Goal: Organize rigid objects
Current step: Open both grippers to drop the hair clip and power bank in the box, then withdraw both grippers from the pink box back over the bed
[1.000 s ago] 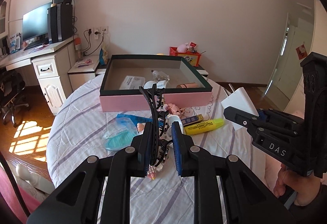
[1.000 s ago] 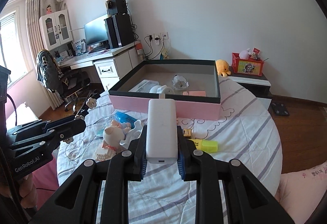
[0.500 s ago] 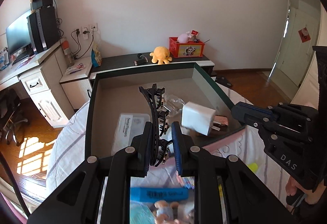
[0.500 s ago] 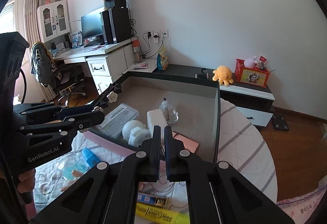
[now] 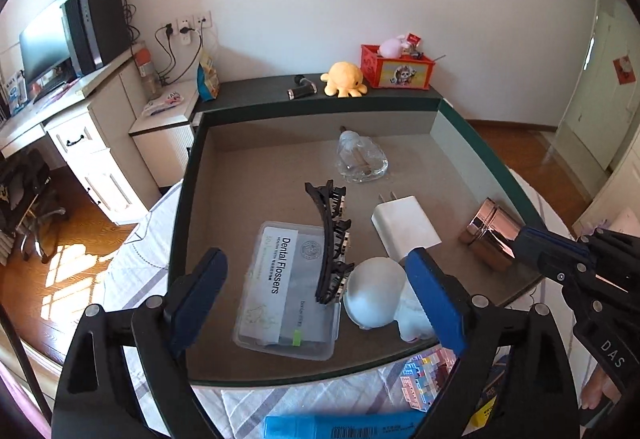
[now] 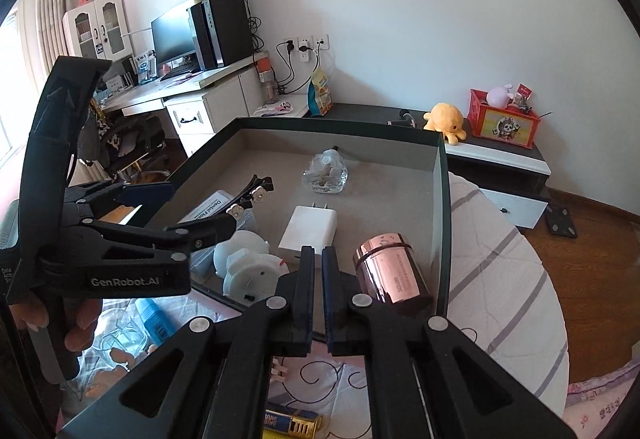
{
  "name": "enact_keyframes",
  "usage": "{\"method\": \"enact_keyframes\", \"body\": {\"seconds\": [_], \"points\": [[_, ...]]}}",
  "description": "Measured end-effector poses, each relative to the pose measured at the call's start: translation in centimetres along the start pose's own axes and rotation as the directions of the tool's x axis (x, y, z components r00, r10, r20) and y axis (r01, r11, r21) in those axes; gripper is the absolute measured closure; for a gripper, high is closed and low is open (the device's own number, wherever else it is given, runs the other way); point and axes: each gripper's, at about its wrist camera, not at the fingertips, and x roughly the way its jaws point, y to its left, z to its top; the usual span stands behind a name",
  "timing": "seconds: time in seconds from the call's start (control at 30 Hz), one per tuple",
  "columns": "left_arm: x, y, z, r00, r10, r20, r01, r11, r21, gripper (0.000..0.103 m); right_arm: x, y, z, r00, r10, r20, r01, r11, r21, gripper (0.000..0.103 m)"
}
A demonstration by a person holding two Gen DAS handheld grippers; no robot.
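Observation:
A dark-rimmed box (image 5: pixel 188 175) with a grey floor holds a black hair clip (image 5: pixel 330 239), a dental flosser case (image 5: pixel 286 287), a white charger (image 5: pixel 406 227), a white round object (image 5: pixel 374 297), a glass bottle (image 5: pixel 360 159) and a rose-gold can (image 5: pixel 490 235). My left gripper (image 5: pixel 316 303) is open over the box, the clip lying loose between its fingers. My right gripper (image 6: pixel 315 263) is shut and empty at the near rim, beside the can (image 6: pixel 390 273) and charger (image 6: pixel 308 229). The left gripper (image 6: pixel 208 213) shows in the right wrist view.
On the striped cloth in front of the box lie a blue highlighter (image 5: pixel 344 427), a pastel brick block (image 5: pixel 426 379) and a yellow battery pack (image 6: pixel 292 425). A desk (image 6: pixel 200 95) and a low cabinet with a yellow plush (image 5: pixel 344 79) stand behind.
My left gripper has opened and let go of the hair clip, which now lies in the box. My right gripper, which dropped the white charger earlier, stays shut and has drawn back to the near rim.

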Motion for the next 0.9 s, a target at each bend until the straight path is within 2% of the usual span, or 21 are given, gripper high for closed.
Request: {"method": "enact_keyframes", "body": {"seconds": [0.07,0.13,0.2,0.27,0.4,0.53,0.63,0.67,0.73,0.9], "points": [[-1.6,0.6,-0.5,1.0,-0.011,0.011,0.011,1.0,-0.021,0.01,-1.0,0.0,-0.3,1.0,-0.006,0.01,0.006,1.0,0.01,0.098],[-3.9,0.9,-1.4,0.999,0.002,0.045,-0.001,0.999,-0.032,0.009,-2.5,0.3,-0.7,0.999,-0.007,0.032,0.006,1.0,0.026,0.088],[-6.5,0.9,-2.5,0.995,0.037,0.097,-0.033,0.999,-0.038,0.007,-4.4,0.7,-1.2,0.998,-0.011,0.061,0.009,0.999,0.038,0.074],[-9.4,0.7,-3.9,0.985,0.077,0.157,-0.07,0.996,-0.048,0.001,-6.8,1.4,-1.9,0.994,-0.017,0.104,0.012,0.999,0.044,0.05],[-15.2,-0.3,-7.1,0.955,0.133,0.264,-0.122,0.991,-0.057,0.0,-11.7,3.4,-3.6,0.983,-0.04,0.181,0.031,0.998,0.054,0.022],[-20.2,-1.7,-10.4,0.922,0.188,0.338,-0.181,0.982,-0.053,0.0,-15.9,5.6,-5.4,0.97,-0.073,0.231,0.06,0.996,0.06,0.019],[-23.5,-2.8,-12.5,0.904,0.202,0.376,-0.192,0.979,-0.064,0.0,-18.5,7.1,-6.9,0.96,-0.089,0.267,0.075,0.995,0.062,0.016],[-24.5,-2.9,-13.2,0.9,0.199,0.388,-0.186,0.98,-0.07,0.0,-19.4,7.5,-7.4,0.956,-0.097,0.277,0.082,0.994,0.066,0.014],[-26.1,-3.3,-14.5,0.893,0.201,0.404,-0.184,0.98,-0.081,0.0,-20.9,8.5,-8.5,0.95,-0.108,0.292,0.093,0.994,0.065,0.0],[-29.3,-4.0,-17.2,0.878,0.203,0.434,-0.181,0.979,-0.091,0.0,-24.2,10.6,-10.4,0.935,-0.125,0.333,0.116,0.992,0.047,0.0]]}}
